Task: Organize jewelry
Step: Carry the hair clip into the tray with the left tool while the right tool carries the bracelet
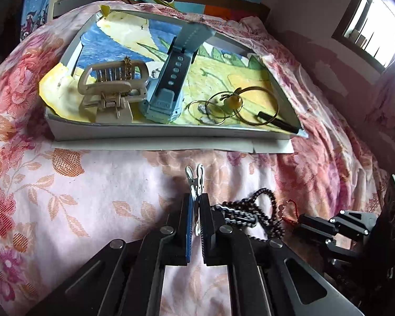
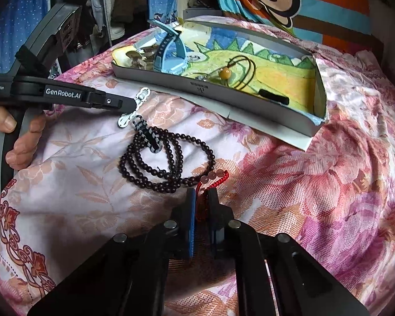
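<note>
Left gripper pinches a white clip — right gripper grips the red cord.

Window daylight; fisheye-warped, dark edges.

My left wrist camera looks steeply down, close over the bedspread; my right does likewise. Both share the far tray.
</note>
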`<state>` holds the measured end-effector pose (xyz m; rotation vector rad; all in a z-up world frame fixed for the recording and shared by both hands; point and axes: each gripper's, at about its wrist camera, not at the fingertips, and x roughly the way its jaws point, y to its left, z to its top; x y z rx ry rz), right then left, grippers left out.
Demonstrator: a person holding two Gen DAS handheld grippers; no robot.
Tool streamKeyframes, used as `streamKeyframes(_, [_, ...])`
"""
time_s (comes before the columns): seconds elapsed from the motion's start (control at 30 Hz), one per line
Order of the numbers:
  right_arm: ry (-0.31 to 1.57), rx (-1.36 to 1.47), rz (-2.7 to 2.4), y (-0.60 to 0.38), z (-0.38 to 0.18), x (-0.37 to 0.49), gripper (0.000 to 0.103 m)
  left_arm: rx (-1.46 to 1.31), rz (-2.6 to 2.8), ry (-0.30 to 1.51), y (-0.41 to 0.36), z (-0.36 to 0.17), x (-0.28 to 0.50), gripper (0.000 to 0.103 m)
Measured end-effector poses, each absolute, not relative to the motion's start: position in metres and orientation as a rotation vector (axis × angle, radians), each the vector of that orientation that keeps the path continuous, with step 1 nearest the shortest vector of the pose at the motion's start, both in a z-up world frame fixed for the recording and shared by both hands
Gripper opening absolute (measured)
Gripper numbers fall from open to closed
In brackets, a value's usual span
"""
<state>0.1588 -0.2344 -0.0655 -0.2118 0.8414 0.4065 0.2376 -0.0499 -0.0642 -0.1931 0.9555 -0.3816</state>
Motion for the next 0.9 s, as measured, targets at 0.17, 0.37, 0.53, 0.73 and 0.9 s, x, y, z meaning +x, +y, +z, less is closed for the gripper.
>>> streamKeyframes(0.17, [0.777, -0.246, 0.401, -0.230, -0.055, 0.152, 0.007, -0.184, -0.403, 0.909, -0.052, -0.051, 0.229, 0.005])
streamKeyframes(0.37, [0.639, -0.249, 0.379, -0.236, -0.029, 0.148, 0.007, -0.190, -0.451, 0.847, -0.056, -0.035, 0.220, 0.005])
streamKeyframes(0.53, [0.524, -0.219, 0.345, -0.250, -0.004, 0.156, 0.007, -0.173, -0.470, 0.803, -0.063, -0.022, 0.215, 0.005])
streamKeyframes(0.73, [0.465, -0.179, 0.312, -0.266, 0.009, 0.195, 0.007, -0.186, -0.443, 0.744, -0.075, -0.002, 0.226, 0.005])
streamKeyframes(0.9, [0.474, -0.114, 0.295, -0.282, 0.005, 0.224, 0.007, -0.186, -0.418, 0.706, -0.096, 0.010, 0.256, 0.005])
